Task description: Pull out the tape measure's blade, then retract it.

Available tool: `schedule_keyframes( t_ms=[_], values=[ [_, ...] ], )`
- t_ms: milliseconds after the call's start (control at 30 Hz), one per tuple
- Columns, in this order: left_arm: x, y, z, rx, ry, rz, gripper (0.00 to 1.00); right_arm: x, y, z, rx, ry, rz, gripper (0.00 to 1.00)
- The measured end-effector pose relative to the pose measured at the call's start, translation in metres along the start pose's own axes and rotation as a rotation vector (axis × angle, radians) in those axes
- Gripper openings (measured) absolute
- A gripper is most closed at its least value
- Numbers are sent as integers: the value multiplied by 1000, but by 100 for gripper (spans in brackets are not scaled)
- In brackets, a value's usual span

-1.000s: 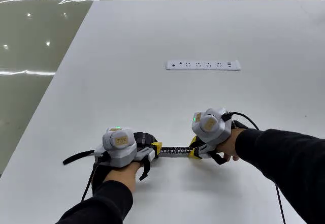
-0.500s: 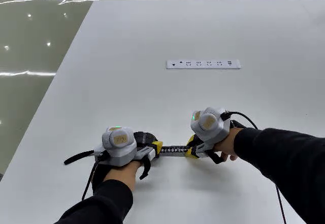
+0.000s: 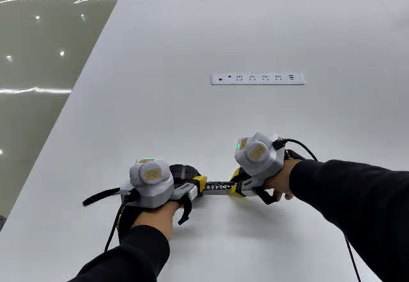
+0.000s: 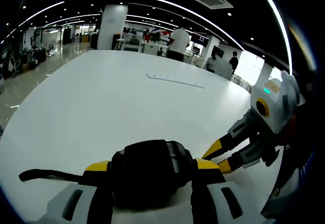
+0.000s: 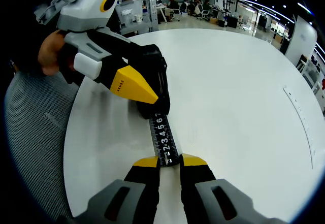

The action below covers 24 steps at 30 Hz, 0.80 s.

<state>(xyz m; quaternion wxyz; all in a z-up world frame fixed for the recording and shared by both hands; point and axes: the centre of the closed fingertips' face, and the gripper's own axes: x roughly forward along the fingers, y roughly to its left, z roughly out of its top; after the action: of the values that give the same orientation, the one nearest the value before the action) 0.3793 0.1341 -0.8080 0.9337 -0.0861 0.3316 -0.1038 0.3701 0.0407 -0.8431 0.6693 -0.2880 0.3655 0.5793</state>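
Count: nearest me, two grippers and one tape measure with one blade pulled out. Further off there's one power strip, and it's all on one white table.
Changed: less blade is showing than a second ago. The right gripper has closed in on the case, so only a short stub is left.
Blade direction: the long axis runs side to side, pretty much parallel to the power strip. The tip end points to my right and the case sits at the left end.
Tape measure spot: down on the table, well to the near side of the power strip, a bit past its left end.
Left gripper: jaws clamped on the black case from both sides. A black strap trails off to the left of it.
Right gripper: jaws pinched together on the blade's tip, on the near side of the power strip, roughly in line with its left end.
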Motion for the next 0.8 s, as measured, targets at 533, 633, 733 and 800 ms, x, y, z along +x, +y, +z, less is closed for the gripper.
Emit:
schedule_keyframes(
  t_ms=[533, 633, 733, 800],
  values=[
    [-1, 1, 0, -10, 1, -7, 57, 10, 4, 18, -10, -29, 14, 10],
    [-2, 1, 1, -11, -1, -9, 58, 11, 4, 19, -13, -29, 15, 10],
    [-2, 0, 1, -11, 0, -10, 58, 13, 4, 21, -13, -33, 16, 10],
    [-2, 0, 0, -12, 1, -10, 57, 14, 5, 22, -13, -34, 17, 10]
  ],
)
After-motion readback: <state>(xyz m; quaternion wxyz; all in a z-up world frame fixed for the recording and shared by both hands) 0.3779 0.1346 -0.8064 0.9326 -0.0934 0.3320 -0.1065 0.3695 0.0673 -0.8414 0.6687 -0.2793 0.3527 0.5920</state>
